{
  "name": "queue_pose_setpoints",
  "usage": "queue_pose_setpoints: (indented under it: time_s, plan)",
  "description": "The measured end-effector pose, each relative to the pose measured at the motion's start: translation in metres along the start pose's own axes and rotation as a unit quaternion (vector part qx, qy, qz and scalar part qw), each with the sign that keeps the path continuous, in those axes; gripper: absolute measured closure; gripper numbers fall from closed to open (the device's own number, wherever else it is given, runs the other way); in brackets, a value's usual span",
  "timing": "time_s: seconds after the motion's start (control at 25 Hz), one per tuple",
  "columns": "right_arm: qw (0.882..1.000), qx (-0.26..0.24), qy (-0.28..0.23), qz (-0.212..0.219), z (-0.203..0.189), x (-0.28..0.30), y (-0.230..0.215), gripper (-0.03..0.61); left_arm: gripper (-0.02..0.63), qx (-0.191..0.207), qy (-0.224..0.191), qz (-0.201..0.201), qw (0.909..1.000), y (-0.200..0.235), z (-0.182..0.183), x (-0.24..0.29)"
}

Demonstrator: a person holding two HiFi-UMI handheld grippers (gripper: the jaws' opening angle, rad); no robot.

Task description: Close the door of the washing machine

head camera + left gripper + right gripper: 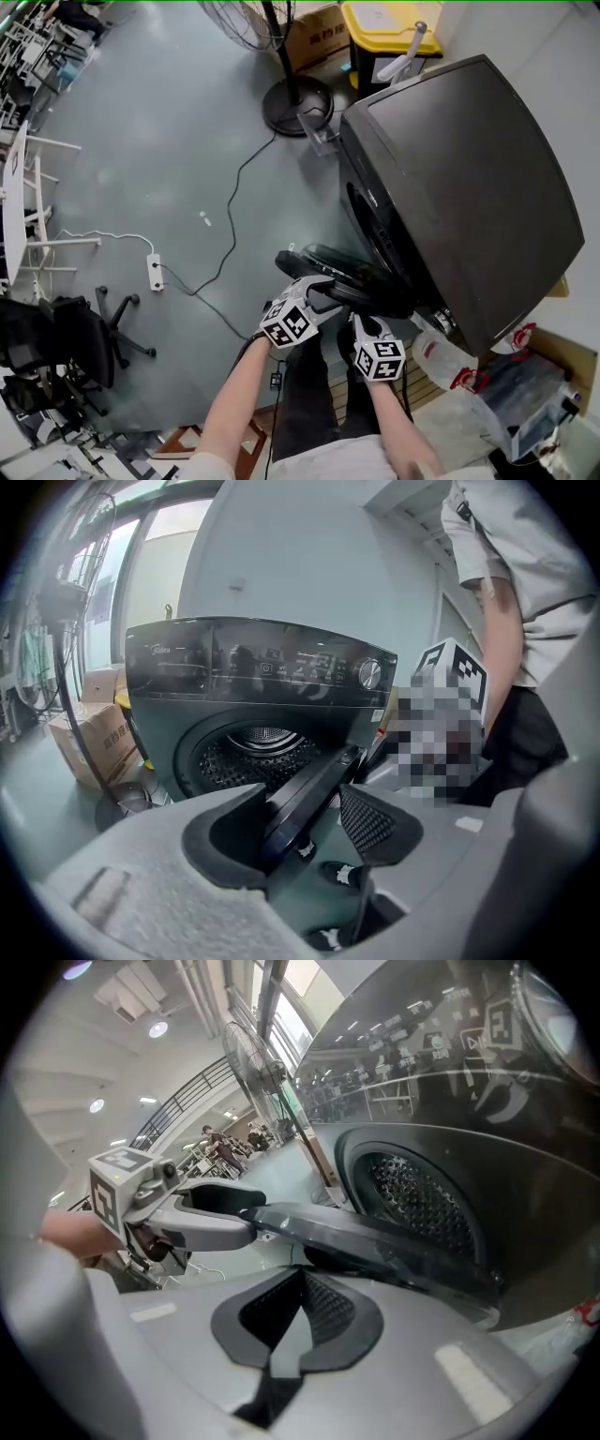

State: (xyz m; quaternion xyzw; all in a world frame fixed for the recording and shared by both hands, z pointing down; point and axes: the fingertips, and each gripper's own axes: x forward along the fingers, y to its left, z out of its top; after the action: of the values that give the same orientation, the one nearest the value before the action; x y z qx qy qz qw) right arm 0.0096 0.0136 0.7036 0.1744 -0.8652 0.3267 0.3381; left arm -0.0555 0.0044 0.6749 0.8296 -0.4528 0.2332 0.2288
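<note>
- Left gripper view: the left gripper [302,803] has its jaws set wide, with the free edge of the door [323,775] standing between them. The edge lies against one pad, and a clear gap shows at the other, so it is not clamped.
- Right gripper view: the right gripper [300,1283] has its jaws together with nothing between them. It sits just below the door and, as far as can be seen, does not touch it.
- The door hangs well open from the front of the washing machine [469,178]. It is swung out toward the person, and the round opening is fully exposed.
- Step in hand, as judged: swing the door home. The push is best made from the pad already bearing on the edge, following the hinge arc and not driving straight in. It should carry on until the latch seats.
- Risk, as judged: the edge could slip out of the wide jaws partway through the swing. The right gripper should stay clear of the closing gap.
- The drum [262,747] shows only its perforated wall, and no laundry is visible in the part seen.
- Behind the machine, the yellow bin [389,26] has its lid down, so its contents cannot be seen. The same holds for the cardboard box [319,37].
</note>
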Motion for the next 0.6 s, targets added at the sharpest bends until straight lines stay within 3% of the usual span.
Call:
queue_pose_setpoints:
  time_s: [0.28, 0.6]
  plan:
    - [0.997, 0.040, -0.040, -0.062, 0.015, 0.016, -0.009, 0.577, 0.370, 0.033, 0.011, -0.050, 0.9981, 0.019, 0.013, 0.012]
    - [0.969, 0.145, -0.115, -0.163, 0.048, 0.018, -0.021, 0.577, 0.379, 0.079, 0.029, -0.116, 0.9896, 0.045, 0.030, 0.029]
